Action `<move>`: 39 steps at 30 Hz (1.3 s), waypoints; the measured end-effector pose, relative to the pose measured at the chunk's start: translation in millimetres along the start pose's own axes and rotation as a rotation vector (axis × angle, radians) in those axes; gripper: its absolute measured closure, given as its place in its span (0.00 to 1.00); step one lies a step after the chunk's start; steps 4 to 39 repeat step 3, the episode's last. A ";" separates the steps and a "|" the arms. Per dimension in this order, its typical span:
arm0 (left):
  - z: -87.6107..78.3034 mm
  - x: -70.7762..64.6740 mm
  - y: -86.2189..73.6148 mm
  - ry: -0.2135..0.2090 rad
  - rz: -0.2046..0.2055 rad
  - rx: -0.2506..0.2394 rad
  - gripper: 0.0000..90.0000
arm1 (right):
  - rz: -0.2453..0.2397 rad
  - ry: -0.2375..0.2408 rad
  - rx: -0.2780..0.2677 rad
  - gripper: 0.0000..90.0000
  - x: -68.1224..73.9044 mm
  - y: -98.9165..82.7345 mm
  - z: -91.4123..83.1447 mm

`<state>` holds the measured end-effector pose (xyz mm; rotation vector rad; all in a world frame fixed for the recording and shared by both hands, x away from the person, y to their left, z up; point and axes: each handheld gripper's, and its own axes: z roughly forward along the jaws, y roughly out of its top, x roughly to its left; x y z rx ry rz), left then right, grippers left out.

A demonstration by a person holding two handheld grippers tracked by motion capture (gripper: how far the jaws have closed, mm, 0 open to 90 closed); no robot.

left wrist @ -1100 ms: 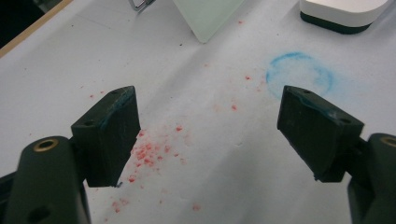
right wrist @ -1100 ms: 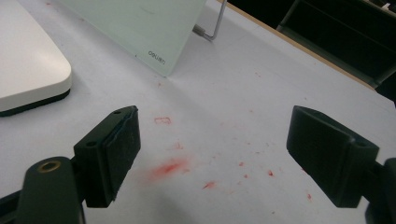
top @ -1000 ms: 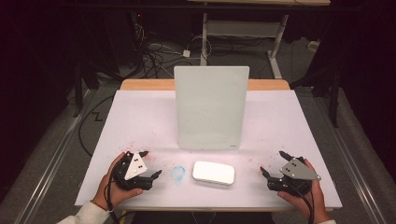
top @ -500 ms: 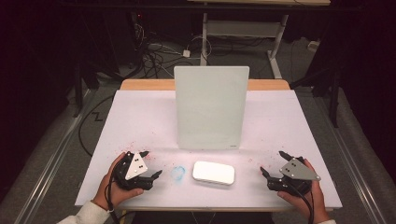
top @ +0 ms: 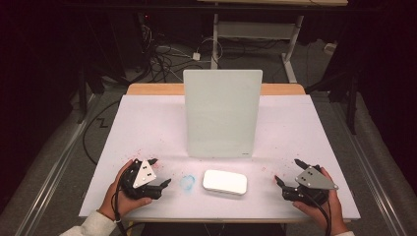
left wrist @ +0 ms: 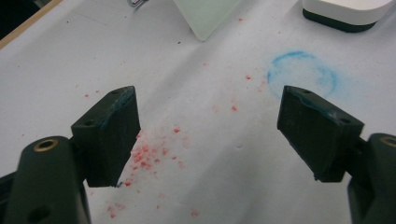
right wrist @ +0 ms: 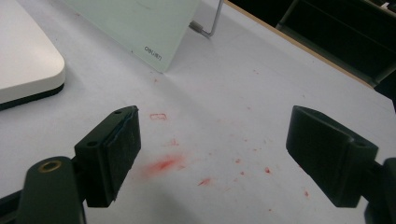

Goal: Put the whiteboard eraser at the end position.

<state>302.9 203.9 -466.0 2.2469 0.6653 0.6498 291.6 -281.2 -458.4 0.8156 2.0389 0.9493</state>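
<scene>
A pale green board (top: 222, 113) stands upright at the middle of the white table (top: 295, 128). In front of it lies a flat white rounded pad with a dark base (top: 224, 182), whose corner shows in the left gripper view (left wrist: 348, 11) and the right gripper view (right wrist: 23, 65). My left gripper (top: 161, 173) rests near the front left, open, with nothing between its jaws (left wrist: 205, 135). A blue chalky ring (left wrist: 302, 74) lies just ahead of it. My right gripper (top: 288, 173) rests at the front right, open and empty (right wrist: 212, 154).
Red specks and smears (right wrist: 161, 164) stain the table by both grippers. A metal stand leg (right wrist: 212, 21) props the board from behind. The table's wooden back edge (top: 157, 89) and cables on the floor (top: 167, 56) lie beyond.
</scene>
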 end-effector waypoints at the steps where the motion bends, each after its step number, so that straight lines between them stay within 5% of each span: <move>1: 0.2 0.2 0.1 0.000 -0.001 0.000 0.23 | 0.004 0.000 -0.003 0.20 -0.2 -0.1 0.0; 39: 0.9 0.8 0.5 0.001 -0.002 0.003 0.22 | 0.009 0.002 -0.001 0.20 -0.7 -0.3 0.0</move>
